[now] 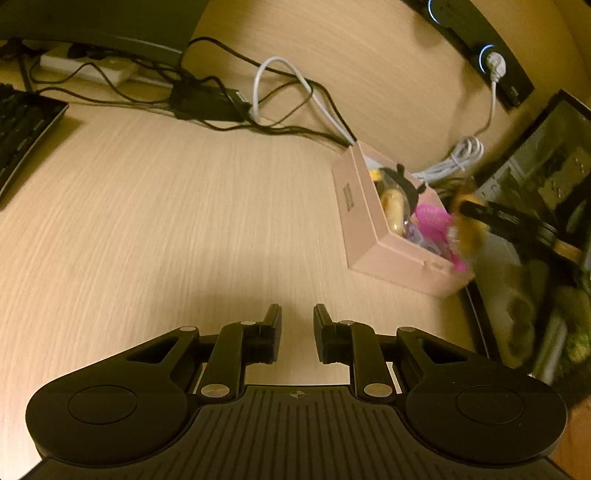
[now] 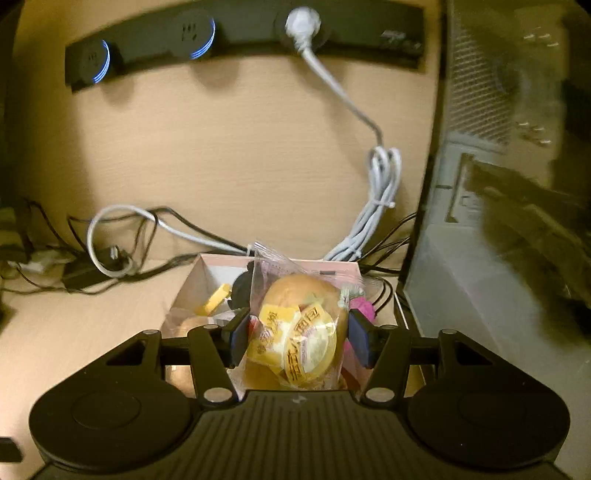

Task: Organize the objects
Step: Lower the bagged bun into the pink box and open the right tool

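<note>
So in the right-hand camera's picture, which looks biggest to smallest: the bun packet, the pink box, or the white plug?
1. Pink box, though partly hidden.
2. Bun packet, enlarged by nearness to the camera.
3. White plug, far off, clearly smallest.

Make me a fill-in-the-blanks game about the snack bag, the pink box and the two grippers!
1. The right gripper holds a clear bag with a ____ inside.
2. The bag hangs over the ____ box.
3. The left gripper holds ____.
4. The white plug sits in the ____ power strip on the wall.

Missing words: bun; pink; nothing; black
</note>
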The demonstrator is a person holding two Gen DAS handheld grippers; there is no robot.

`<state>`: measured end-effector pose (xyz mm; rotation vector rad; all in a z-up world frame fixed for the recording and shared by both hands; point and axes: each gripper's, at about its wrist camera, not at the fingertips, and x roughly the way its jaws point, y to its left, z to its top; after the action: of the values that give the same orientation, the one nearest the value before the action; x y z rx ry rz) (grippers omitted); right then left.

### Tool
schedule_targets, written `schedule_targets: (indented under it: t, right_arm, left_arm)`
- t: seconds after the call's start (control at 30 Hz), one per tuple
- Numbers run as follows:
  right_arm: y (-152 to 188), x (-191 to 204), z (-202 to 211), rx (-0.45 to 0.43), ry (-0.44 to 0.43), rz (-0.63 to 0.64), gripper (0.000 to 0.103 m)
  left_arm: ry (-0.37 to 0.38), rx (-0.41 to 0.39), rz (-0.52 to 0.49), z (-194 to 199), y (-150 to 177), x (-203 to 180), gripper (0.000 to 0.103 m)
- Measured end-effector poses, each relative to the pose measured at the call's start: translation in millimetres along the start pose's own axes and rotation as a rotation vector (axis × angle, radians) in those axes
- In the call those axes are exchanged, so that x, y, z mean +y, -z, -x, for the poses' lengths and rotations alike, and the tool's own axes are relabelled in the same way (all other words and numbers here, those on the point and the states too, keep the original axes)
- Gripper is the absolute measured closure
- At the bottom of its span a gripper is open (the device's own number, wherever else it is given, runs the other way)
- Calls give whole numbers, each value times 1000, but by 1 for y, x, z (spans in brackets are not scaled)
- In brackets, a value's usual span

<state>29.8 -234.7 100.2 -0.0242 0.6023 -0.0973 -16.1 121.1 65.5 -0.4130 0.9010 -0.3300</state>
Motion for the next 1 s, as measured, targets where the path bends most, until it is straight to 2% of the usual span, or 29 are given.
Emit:
schedule_targets:
  t: [0.03,0.1,0.27,0.3,0.4,0.43,0.63,0.73,1.0]
  right_arm:
    - [2,-2,-6,6,10,1,32]
    - [6,-8,-13,29,14,-27,29]
    - [19,-25,-26,73,26,-105,29]
    - [21,-27,-30,86,24,-118,32]
    - [26,-29,-39,131,-24,-162,53]
    - [26,-27,-41,140,-41,-173,55]
    - [25,-7,-52,137,-121,-161,55]
    - [23,0,-55,127,-122,-109,55]
    - [37,-30,-54,157,-139,-153,53]
  left_arm:
    - [-1,6,3,0,1,1,83]
    - [-9,16,12,-1,4,4,83]
    - [-21,37,23,-3,8,7,83]
    - [-19,41,21,-4,9,7,83]
    - [-15,50,17,-5,10,6,83]
    - [-16,54,15,-6,10,5,83]
    - [-19,60,8,-9,8,2,83]
    - [-26,66,10,-12,7,2,83]
    - [-20,89,4,-25,3,-7,83]
